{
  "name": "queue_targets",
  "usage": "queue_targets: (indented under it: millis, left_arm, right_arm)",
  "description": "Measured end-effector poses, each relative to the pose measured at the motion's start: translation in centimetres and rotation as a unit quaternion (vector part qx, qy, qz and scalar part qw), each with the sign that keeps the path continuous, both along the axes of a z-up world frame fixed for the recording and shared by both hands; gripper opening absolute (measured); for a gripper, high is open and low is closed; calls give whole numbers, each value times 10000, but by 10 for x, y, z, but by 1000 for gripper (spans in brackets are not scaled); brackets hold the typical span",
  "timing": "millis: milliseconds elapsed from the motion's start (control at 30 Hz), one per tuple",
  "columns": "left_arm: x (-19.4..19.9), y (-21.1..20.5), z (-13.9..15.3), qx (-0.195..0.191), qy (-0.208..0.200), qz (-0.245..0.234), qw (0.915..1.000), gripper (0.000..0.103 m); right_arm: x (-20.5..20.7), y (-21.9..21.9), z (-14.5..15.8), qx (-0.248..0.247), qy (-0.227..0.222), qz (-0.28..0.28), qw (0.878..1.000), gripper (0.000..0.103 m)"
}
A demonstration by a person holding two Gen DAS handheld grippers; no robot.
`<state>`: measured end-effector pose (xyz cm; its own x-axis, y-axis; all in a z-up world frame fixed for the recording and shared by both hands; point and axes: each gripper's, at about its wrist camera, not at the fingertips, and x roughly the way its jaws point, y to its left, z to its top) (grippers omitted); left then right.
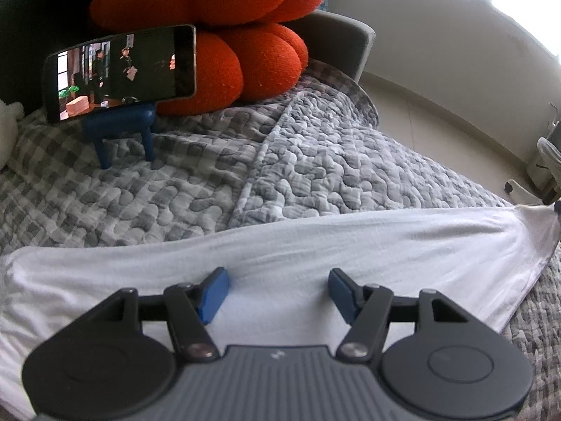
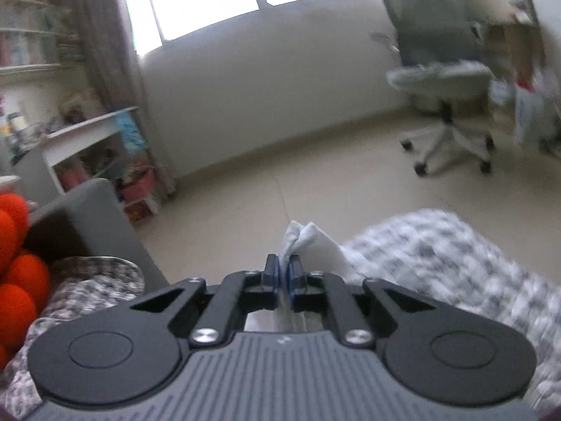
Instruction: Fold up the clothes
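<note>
A white garment (image 1: 280, 242) lies stretched across the grey quilted bed cover (image 1: 315, 161) in the left wrist view. My left gripper (image 1: 278, 287) hovers just over its middle, open, with nothing between the blue pads (image 1: 214, 294). The garment's far right corner (image 1: 536, 214) is pulled up to a point. In the right wrist view my right gripper (image 2: 284, 270) is shut on that white corner (image 2: 301, 236), and a bunch of the cloth sticks out beyond the pads.
A phone (image 1: 121, 70) playing video stands on a blue holder (image 1: 122, 129) at the back left. Behind it are orange cushions (image 1: 224, 35) and a grey headboard (image 1: 336, 38). Beyond the bed edge are bare floor (image 2: 315, 175), an office chair (image 2: 445, 80) and shelves (image 2: 98, 147).
</note>
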<state>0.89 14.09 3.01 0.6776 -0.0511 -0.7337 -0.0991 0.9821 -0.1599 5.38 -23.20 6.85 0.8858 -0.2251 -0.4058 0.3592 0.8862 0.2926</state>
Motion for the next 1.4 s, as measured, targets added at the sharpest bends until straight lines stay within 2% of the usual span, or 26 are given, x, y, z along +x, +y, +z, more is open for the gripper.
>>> queue_targets:
  millis: [133, 233, 300, 367, 400, 467, 533, 600, 633, 933, 1000, 1067, 1100, 1167, 1267, 1400]
  left_arm:
    - [1, 5, 1, -105, 18, 54, 9999, 65]
    - [1, 12, 2, -265, 41, 200, 9994, 65]
    - [0, 18, 3, -405, 54, 308, 9987, 65]
    - [0, 26, 4, -534, 70, 422, 9977, 65]
    - [0, 30, 3, -594, 94, 483, 9970, 65]
    - [1, 38, 1, -720, 152, 606, 9954, 65]
    - [2, 47, -1, -898, 218, 758, 9928, 65]
    - [2, 53, -3, -1056, 250, 845, 9905, 65]
    - [2, 56, -3, -1110, 253, 861, 9898, 65]
    - [3, 58, -1, -1262, 218, 872, 9879, 65]
    - [2, 59, 1, -1354, 170, 860, 9869, 65]
    - [0, 60, 2, -1669, 105, 820, 9825, 65]
    - [0, 62, 1, -1958, 90, 766, 9776, 65]
    - [0, 66, -3, -2735, 113, 613, 9599, 65]
    - [2, 69, -11, -3792, 156, 438, 9242, 65]
    - [5, 71, -22, -4678, 308, 420, 8823, 66]
  right_arm:
    - [-9, 18, 20, -243, -278, 328, 9988, 7]
    - [-17, 56, 37, -935, -466, 900, 9904, 7]
    - [-27, 87, 43, -1505, -584, 1476, 9758, 7]
    - [-38, 120, 41, -1986, -624, 2202, 9530, 7]
    - [-44, 137, 39, -2211, -633, 2574, 9385, 7]
    - [-55, 173, 27, -2788, -491, 3438, 8954, 7]
    - [-65, 207, 9, -3363, -237, 4266, 8392, 7]
    - [-77, 235, -14, -3898, 173, 4991, 7737, 7]
    - [-79, 241, -19, -4000, 277, 5147, 7578, 7]
    - [-77, 249, -27, -4077, 660, 5501, 7258, 6]
    - [-75, 249, -26, -4067, 649, 5480, 7281, 6]
    - [-76, 250, -22, -3955, 508, 5438, 7384, 6]
    - [-77, 250, -19, -3899, 438, 5416, 7434, 6]
    - [-78, 250, -15, -3785, 297, 5371, 7533, 6]
    - [-79, 251, -8, -3647, 97, 5303, 7653, 6]
    - [-82, 259, -6, -3730, 35, 5350, 7580, 6]
